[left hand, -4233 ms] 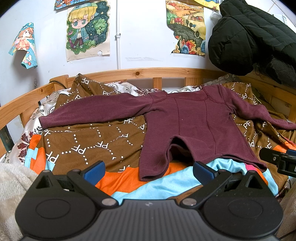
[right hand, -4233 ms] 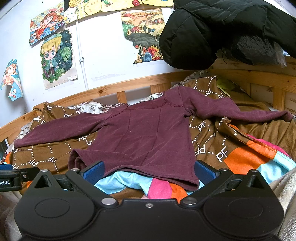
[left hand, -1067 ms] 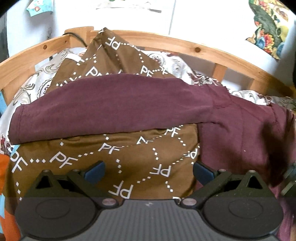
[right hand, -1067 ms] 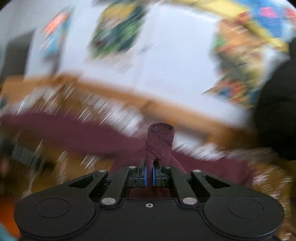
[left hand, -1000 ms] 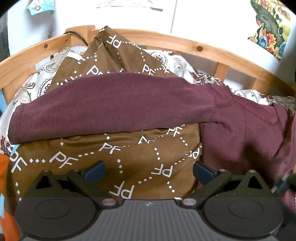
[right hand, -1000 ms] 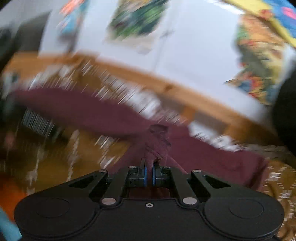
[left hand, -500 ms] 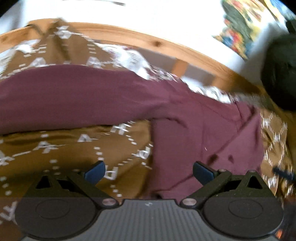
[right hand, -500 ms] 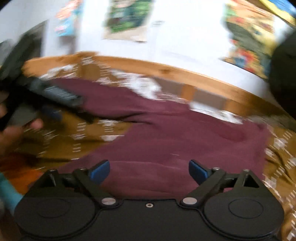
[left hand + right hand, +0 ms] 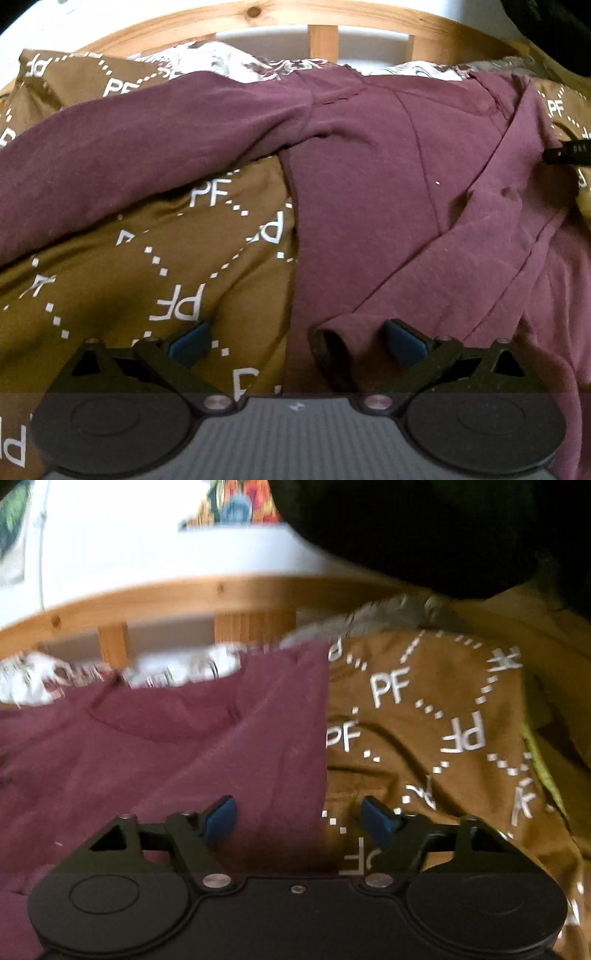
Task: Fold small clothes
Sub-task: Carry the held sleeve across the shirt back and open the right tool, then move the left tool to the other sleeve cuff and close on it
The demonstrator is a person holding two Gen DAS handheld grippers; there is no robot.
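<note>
A small maroon long-sleeved top (image 9: 369,192) lies on a brown "PF" blanket (image 9: 147,258). Its right sleeve (image 9: 461,251) is folded diagonally across the body, with the cuff (image 9: 332,343) just in front of my left gripper (image 9: 295,341), which is open and empty. The left sleeve (image 9: 129,147) stretches out flat to the left. In the right wrist view, my right gripper (image 9: 301,819) is open and empty over the top's folded right edge (image 9: 317,738). The tip of the right gripper shows at the left wrist view's right edge (image 9: 569,151).
A wooden bed rail (image 9: 332,22) runs behind the top, with a patterned white sheet (image 9: 221,62) below it. A black jacket (image 9: 443,528) hangs at the upper right. Posters (image 9: 236,506) are on the white wall.
My right gripper carried the right sleeve across the body, let it go and opened, then swung right to the folded edge. My left gripper moved right toward the cuff.
</note>
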